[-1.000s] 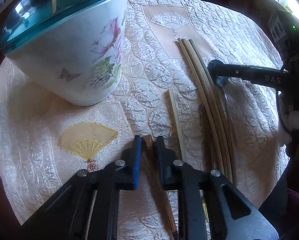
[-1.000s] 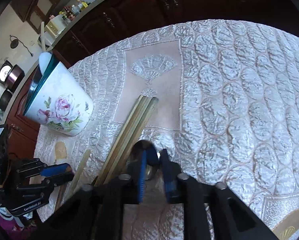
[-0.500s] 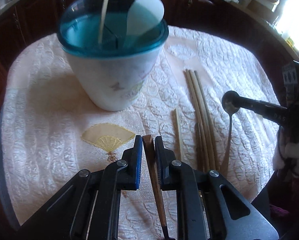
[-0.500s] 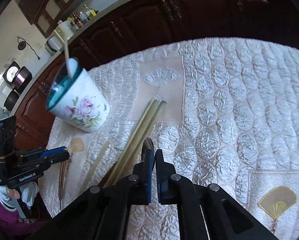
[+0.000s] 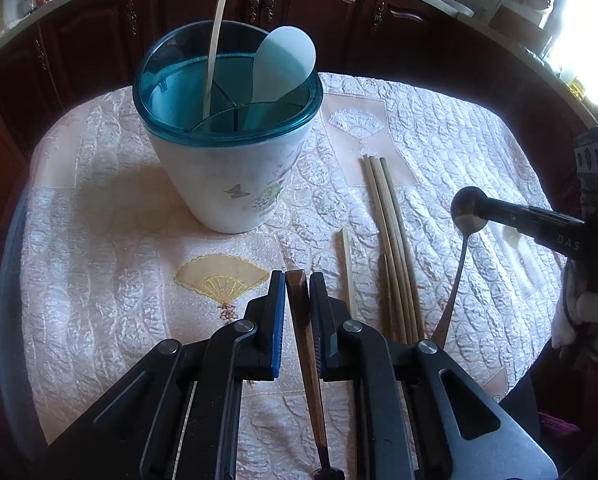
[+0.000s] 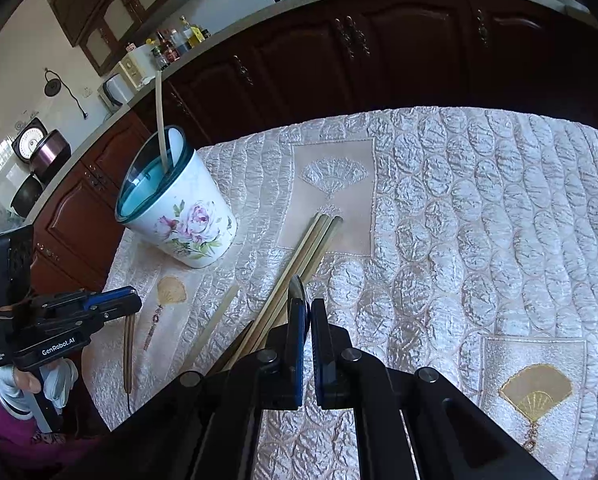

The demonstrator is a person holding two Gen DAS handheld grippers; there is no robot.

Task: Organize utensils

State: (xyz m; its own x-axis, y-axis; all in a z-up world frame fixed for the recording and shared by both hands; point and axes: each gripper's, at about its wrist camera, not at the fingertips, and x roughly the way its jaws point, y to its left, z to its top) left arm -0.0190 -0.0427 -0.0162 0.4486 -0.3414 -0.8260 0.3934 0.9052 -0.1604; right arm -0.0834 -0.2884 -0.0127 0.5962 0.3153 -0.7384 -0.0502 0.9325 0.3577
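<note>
A white floral utensil holder (image 5: 235, 160) with a teal rim stands on the quilted table; it also shows in the right wrist view (image 6: 179, 216). A white rice paddle (image 5: 283, 64) and a pale stick (image 5: 217, 40) stand in it. My left gripper (image 5: 297, 280) is shut on a brown chopstick (image 5: 305, 344) and holds it above the cloth. My right gripper (image 6: 306, 308) is shut on the bowl of a metal spoon (image 6: 297, 290), lifted off the table; the spoon (image 5: 465, 216) hangs handle-down in the left wrist view. Several bamboo chopsticks (image 5: 391, 232) lie on the cloth.
A single pale chopstick (image 5: 347, 264) lies left of the bundle, and a dark one (image 5: 385, 280) beside it. The quilted tablecloth (image 6: 479, 240) covers a round table. Dark wooden cabinets (image 6: 379, 48) stand behind it.
Both grippers rose away from the table. The left lifted the brown chopstick. The right closed on the spoon's bowl and raised it off the cloth.
</note>
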